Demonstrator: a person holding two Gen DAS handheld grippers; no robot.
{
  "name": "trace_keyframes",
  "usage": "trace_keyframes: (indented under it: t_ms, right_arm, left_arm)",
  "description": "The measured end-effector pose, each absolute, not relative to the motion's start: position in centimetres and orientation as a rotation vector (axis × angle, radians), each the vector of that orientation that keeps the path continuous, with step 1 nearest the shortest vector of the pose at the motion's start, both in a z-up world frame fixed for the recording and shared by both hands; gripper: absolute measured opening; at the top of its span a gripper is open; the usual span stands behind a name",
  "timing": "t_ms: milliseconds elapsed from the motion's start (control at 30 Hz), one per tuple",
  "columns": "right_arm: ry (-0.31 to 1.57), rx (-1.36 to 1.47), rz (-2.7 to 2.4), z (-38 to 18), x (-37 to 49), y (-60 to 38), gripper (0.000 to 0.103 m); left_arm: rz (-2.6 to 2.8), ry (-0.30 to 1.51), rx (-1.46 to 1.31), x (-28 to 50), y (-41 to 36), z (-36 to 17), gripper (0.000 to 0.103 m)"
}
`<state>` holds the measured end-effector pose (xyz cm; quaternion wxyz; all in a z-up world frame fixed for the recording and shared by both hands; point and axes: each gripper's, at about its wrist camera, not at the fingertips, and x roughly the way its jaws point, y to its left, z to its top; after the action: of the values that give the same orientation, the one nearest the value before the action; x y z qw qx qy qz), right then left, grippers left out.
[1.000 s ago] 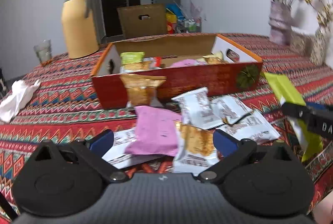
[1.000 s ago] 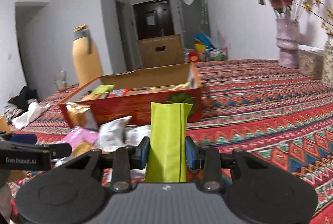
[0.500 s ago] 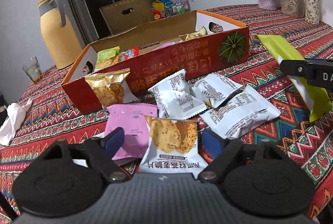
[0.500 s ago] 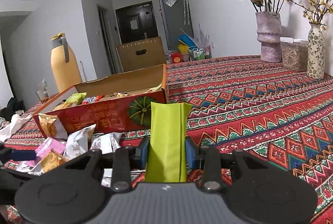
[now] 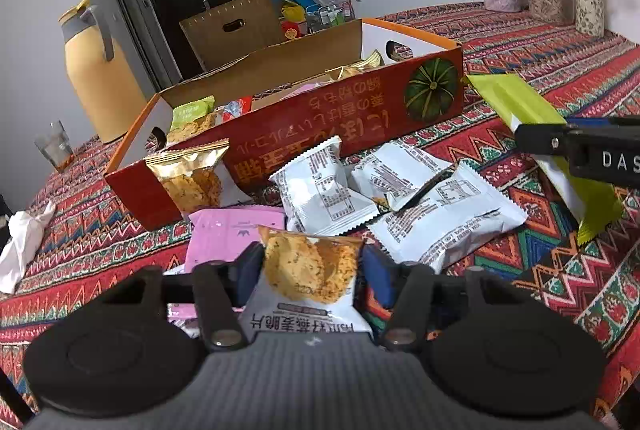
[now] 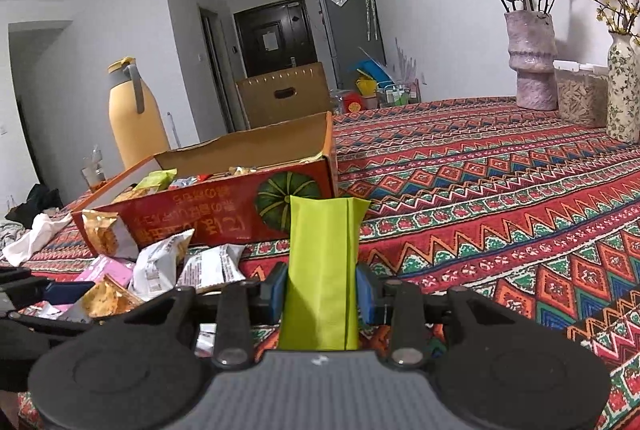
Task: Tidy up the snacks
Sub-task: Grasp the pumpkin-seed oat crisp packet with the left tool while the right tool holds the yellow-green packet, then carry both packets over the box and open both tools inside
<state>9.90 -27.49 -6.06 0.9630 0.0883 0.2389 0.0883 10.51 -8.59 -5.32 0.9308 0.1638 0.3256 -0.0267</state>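
My left gripper [image 5: 310, 272] is shut on a white cracker packet [image 5: 308, 278] at the near end of the snack pile. Behind it lie a pink packet [image 5: 224, 234], several white packets [image 5: 436, 218] and a gold packet [image 5: 188, 174] leaning on the red cardboard box [image 5: 304, 126], which holds more snacks. My right gripper [image 6: 322, 290] is shut on a lime-green packet [image 6: 322, 270] and holds it above the tablecloth, right of the pile. That packet also shows in the left wrist view [image 5: 516, 106].
A yellow thermos jug [image 5: 100, 74] and a glass [image 5: 54, 146] stand at the far left. A crumpled white tissue [image 5: 22, 242] lies at the left. Flower vases [image 6: 530, 62] and a clear container [image 6: 580, 96] stand at the far right. A brown carton [image 6: 284, 94] is beyond the table.
My left gripper has moved forward and closed on the cracker packet. My right gripper has kept hold of the green packet and shifted to the right of the box.
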Motion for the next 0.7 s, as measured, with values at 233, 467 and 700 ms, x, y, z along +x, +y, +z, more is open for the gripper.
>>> trace_keyframes:
  t_ms: [233, 467, 700]
  right_arm:
    - [0.482, 0.179, 0.180, -6.0, 9.8, -27.5, 0.035]
    - [0.474, 0.177, 0.181, -5.7, 9.6, -27.5, 0.035]
    - [0.456, 0.164, 0.181, -4.8, 9.2, -27.1, 0.035]
  left_arm:
    - [-0.057, 0.657, 0.315, 10.2, -8.4, -5.1, 0.045]
    - [-0.060, 0.638, 0.285, 9.6, -7.9, -4.5, 0.044]
    - [-0.063, 0.602, 0.248, 9.2, -7.5, -3.2, 0.044]
